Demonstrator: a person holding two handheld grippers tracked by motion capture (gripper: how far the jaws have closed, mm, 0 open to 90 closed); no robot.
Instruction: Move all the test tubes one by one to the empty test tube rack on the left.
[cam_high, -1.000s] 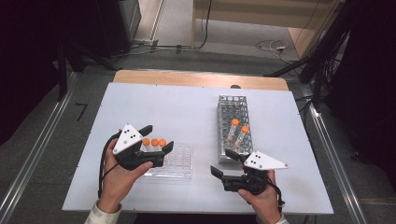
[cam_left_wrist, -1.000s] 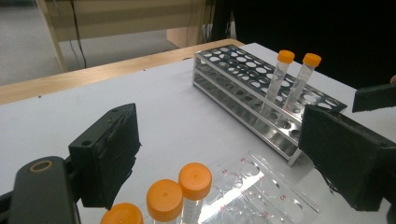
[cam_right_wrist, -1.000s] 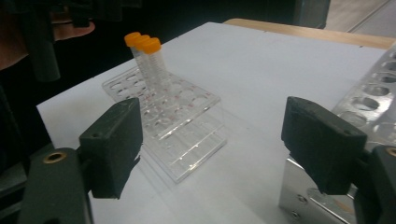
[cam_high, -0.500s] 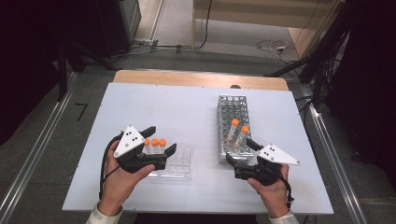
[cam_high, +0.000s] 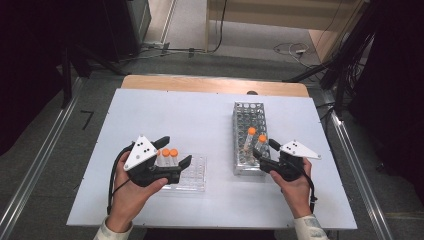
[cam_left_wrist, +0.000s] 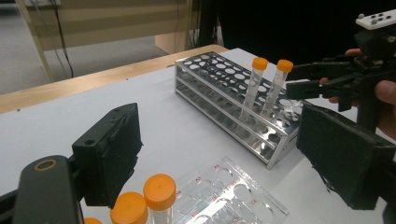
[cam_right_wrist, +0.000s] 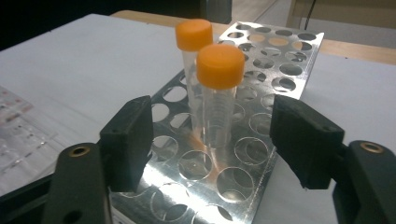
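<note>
Two orange-capped tubes (cam_right_wrist: 218, 98) stand in the metal rack (cam_high: 243, 112) on the white worktop (cam_high: 200, 115), long axes near upright with a slight lean, caps up, in neighbouring holes toward the rack's near end. The right gripper (cam_right_wrist: 215, 140) has its fingers (cam_right_wrist: 128, 140) unclenched and just narrowing, one each side of the nearer tube without touching it. The left gripper (cam_high: 175, 152) rests spread wide, grasping nothing, beside more orange-capped tubes (cam_left_wrist: 159, 198) standing cap-up in the clear tray (cam_high: 197, 175).
</note>
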